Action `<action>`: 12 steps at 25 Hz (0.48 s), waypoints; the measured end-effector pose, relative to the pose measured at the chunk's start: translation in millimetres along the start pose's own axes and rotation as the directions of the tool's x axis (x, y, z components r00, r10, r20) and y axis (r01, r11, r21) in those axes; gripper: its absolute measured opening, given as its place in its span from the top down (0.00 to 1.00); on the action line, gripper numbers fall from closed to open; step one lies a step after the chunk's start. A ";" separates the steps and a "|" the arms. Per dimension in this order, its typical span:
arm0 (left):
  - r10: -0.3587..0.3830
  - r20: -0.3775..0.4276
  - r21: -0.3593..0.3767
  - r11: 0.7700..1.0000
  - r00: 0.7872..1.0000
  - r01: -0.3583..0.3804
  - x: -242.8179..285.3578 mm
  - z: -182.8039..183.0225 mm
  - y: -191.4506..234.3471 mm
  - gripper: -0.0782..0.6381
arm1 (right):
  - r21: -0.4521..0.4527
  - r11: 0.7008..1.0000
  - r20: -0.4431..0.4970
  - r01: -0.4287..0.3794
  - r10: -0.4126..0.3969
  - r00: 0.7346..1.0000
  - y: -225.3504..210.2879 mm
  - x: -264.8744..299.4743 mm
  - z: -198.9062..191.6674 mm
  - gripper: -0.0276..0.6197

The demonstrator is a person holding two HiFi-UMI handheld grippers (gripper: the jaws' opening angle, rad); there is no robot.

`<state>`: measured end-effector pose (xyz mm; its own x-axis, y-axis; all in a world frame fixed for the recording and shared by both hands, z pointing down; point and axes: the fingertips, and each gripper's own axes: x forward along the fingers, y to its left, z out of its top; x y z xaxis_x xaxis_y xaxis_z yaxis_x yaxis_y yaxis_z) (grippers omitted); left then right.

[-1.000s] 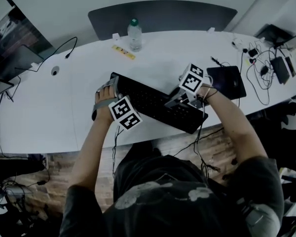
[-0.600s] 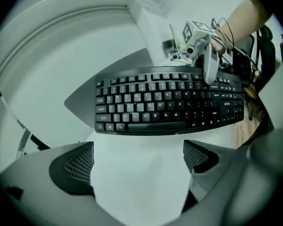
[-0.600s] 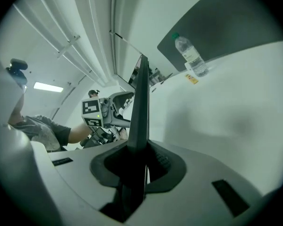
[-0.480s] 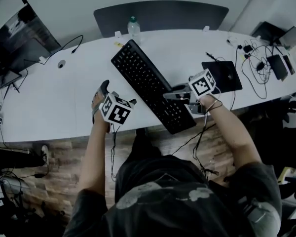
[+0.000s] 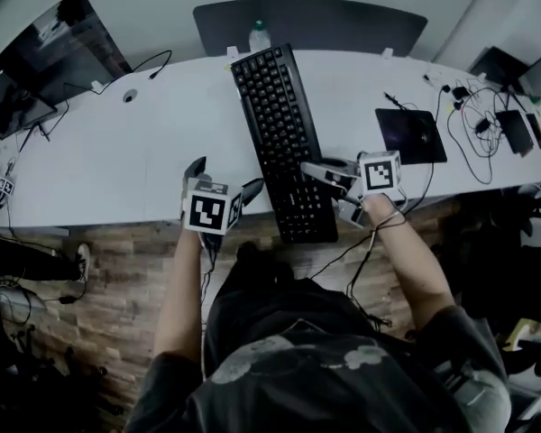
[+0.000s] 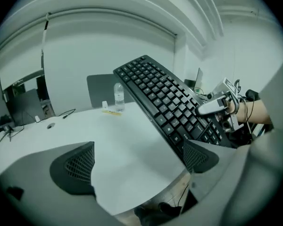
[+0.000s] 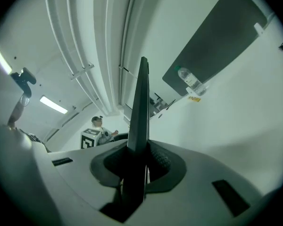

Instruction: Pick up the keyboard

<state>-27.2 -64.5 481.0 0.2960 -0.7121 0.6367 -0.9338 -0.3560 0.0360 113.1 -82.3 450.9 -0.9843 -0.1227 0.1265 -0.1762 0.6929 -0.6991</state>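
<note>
Black keyboard (image 5: 284, 142), legends seemingly illegible

The left gripper (image 5: 224, 177) sat at the end of an outstretched forearm, its jaws spread wide with nothing between the pads. The right gripper (image 5: 317, 171), on a forearm reaching forward, had its jaws clamped on the keyboard (image 5: 275, 115), which ran edge-on straight out from between them.

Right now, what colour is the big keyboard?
Black: the long plastic keyboard shows best in the head view.
</note>
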 end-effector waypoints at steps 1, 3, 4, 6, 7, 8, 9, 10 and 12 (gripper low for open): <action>0.010 0.018 -0.004 1.000 1.000 -0.010 -4.9 1.0 -0.1 0.07 | 0.003 1.000 0.031 -0.003 0.003 1.000 4.0 -1.5 1.6 0.84; 0.015 0.054 -0.013 1.000 0.998 -0.014 -13.4 4.9 -0.8 0.08 | 0.012 1.000 0.090 0.000 -0.001 0.996 8.8 -7.5 3.6 0.84; 0.009 0.074 -0.022 1.000 0.997 -0.007 -17.3 7.8 -1.0 0.08 | 0.011 1.000 0.115 0.008 -0.009 0.993 10.6 -10.2 4.9 0.84; -0.006 0.108 -0.041 0.999 0.994 0.011 -24.9 12.6 0.7 0.08 | 0.003 1.000 0.159 0.025 -0.025 0.987 15.3 -12.8 8.4 0.84; -0.012 0.120 -0.045 0.999 0.993 0.017 -28.4 13.7 2.6 0.08 | 0.002 0.999 0.179 0.037 -0.036 0.983 17.2 -13.5 9.6 0.84; -0.016 0.129 -0.045 0.999 0.992 0.022 -31.6 14.2 5.2 0.08 | 0.004 0.999 0.199 0.048 -0.048 0.979 18.9 -13.8 10.0 0.84; -0.019 0.137 -0.044 0.999 0.990 0.026 -34.4 14.2 8.3 0.09 | 0.008 0.998 0.217 0.060 -0.060 0.974 20.4 -13.7 9.9 0.84; -0.023 0.144 -0.044 0.999 0.989 0.029 -36.9 13.7 11.4 0.09 | 0.011 0.997 0.234 0.073 -0.073 0.969 22.1 -13.3 9.2 0.84; -0.031 0.154 -0.043 0.998 0.988 0.038 -41.5 9.8 16.9 0.14 | 0.014 0.995 0.259 0.100 -0.100 0.961 27.0 -11.6 5.7 0.84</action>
<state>-53.2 -46.9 447.6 0.3518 -0.7853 0.5094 -0.9297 -0.3563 0.0928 119.8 -66.2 426.5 -0.9285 -0.3712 0.0093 -0.2737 0.6673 -0.6926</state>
